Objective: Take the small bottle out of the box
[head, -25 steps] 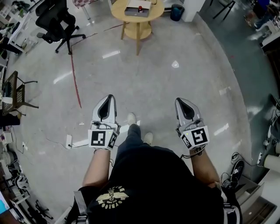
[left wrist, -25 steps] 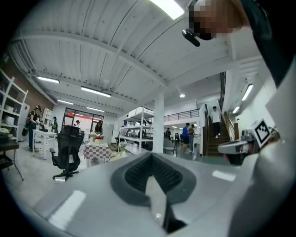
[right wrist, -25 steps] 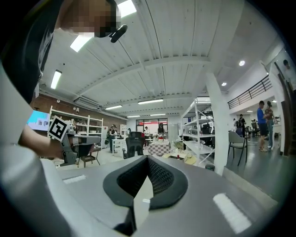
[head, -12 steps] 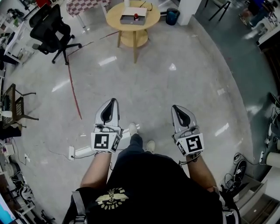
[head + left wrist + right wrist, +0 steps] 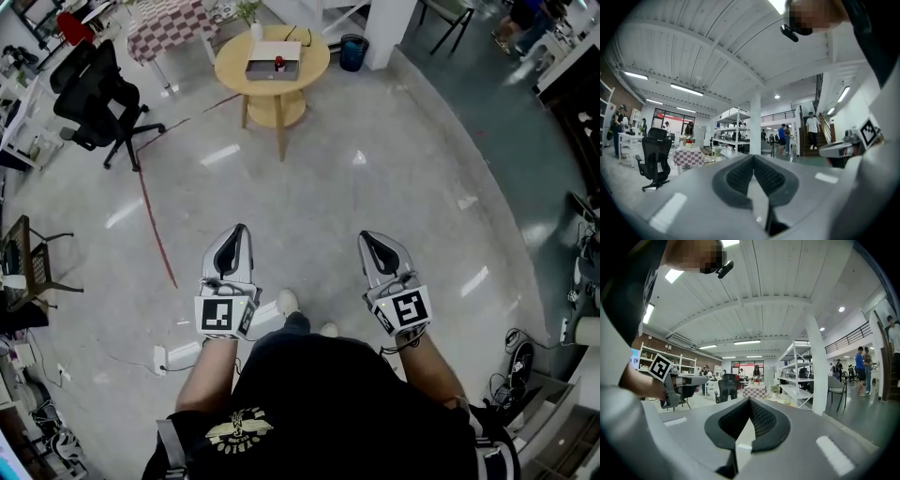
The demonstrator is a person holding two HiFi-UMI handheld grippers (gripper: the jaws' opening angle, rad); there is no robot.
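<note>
In the head view a round wooden table (image 5: 232, 67) stands far ahead, with a flat white box (image 5: 270, 56) on it. A small red-topped bottle (image 5: 278, 64) rises from the box's right part. My left gripper (image 5: 239, 231) and right gripper (image 5: 364, 240) are held level over the bare floor, well short of the table. Each is shut with nothing between its pads. The left gripper view shows its pads (image 5: 740, 176) meeting at the tip. The right gripper view shows the same of its pads (image 5: 761, 418). The table is hidden in both gripper views.
A black office chair (image 5: 94, 94) stands left of the table, and a checkered table (image 5: 169, 23) behind it. A blue bin (image 5: 353, 52) and a white pillar (image 5: 389, 23) stand to the table's right. A red line (image 5: 155, 225) and a power strip (image 5: 159, 358) lie on the floor.
The person has walked forward: the table and box have slid down the head view and show in full. Both grippers keep their place ahead of the body, still shut.
</note>
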